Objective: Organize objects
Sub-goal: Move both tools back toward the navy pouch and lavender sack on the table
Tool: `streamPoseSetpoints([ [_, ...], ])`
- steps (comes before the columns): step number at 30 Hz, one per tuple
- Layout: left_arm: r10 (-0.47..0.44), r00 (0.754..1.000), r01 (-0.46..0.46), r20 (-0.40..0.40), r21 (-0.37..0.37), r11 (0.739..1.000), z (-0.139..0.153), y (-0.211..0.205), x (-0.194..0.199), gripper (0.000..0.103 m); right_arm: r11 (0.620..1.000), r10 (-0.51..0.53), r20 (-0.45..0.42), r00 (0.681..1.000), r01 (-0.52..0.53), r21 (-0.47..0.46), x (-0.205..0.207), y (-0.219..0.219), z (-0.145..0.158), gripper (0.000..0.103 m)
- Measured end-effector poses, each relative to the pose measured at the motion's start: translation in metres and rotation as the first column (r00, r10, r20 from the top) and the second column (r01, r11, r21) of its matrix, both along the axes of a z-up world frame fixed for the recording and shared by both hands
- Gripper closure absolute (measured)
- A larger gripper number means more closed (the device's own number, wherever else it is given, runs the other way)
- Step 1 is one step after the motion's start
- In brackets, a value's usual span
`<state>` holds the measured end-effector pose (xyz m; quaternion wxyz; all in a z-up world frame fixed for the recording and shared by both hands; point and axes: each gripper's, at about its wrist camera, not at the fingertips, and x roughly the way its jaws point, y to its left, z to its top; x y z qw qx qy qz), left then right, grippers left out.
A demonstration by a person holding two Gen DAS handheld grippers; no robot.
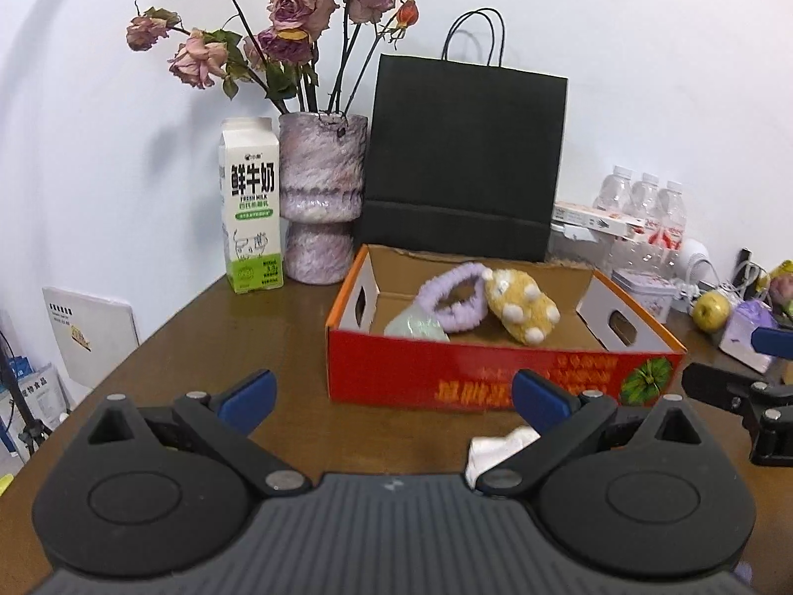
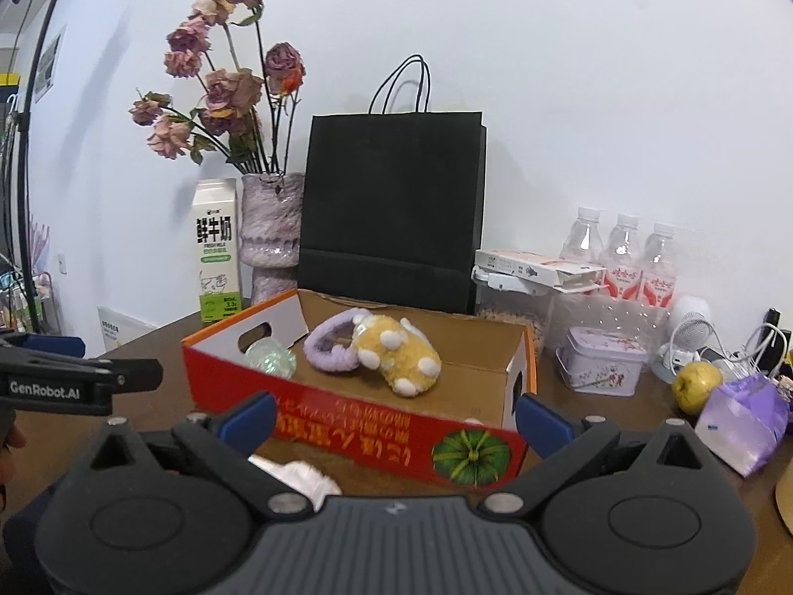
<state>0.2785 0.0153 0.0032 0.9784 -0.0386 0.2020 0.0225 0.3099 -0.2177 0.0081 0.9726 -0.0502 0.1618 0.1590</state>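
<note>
Against the white wall stood a black paper bag (image 1: 466,158), a vase of dried roses (image 1: 322,198) and a milk carton (image 1: 252,208), all on a brown wooden table (image 1: 277,337) that carried your work. You had the red cardboard box (image 1: 476,372) at the middle, and it already held a purple fluffy band (image 1: 453,300), a yellow plush toy with white spots (image 1: 520,305) and a pale green piece (image 1: 416,327). What seemed left for you was the white soft item (image 2: 297,476), lying on the table just in front of the box's near wall, between your two grippers.

Your left gripper (image 1: 394,396) was spread wide and held nothing; your right gripper (image 2: 396,414) was likewise wide apart and empty, with the white item low beside its left finger.

To do this step well, you probably needed to drop one gripper down onto the white item and centre it between the fingers before squeezing, since soft cloth slips from a corner pinch. You then had to lift it clear of the box's front wall, which stood close behind it. You could keep the other gripper back so the two did not collide
</note>
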Motion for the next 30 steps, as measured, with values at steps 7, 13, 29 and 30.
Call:
streamPoseSetpoints([
  [7,-0.027,0.999,0.028,-0.038,0.016,0.999,-0.019,0.002,-0.035,0.000,1.000,0.017,-0.037,0.999,-0.018,-0.018,-0.041,0.005,-0.023,0.000],
  [13,-0.044,0.996,0.045,-0.078,0.014,0.999,-0.031,0.009,-0.055,0.000,0.998,0.003,-0.070,0.998,-0.008,-0.070,-0.069,0.013,-0.040,0.000],
  [29,-0.049,0.985,0.048,-0.165,-0.014,0.999,-0.050,0.029,-0.074,0.000,0.996,-0.042,-0.285,0.958,0.018,-0.084,-0.109,0.028,-0.075,0.000],
  [30,-0.049,0.985,0.048,-0.166,-0.014,0.999,-0.050,0.029,-0.075,0.000,0.995,-0.051,-0.308,0.950,0.023,-0.095,-0.107,0.031,-0.077,0.000],
])
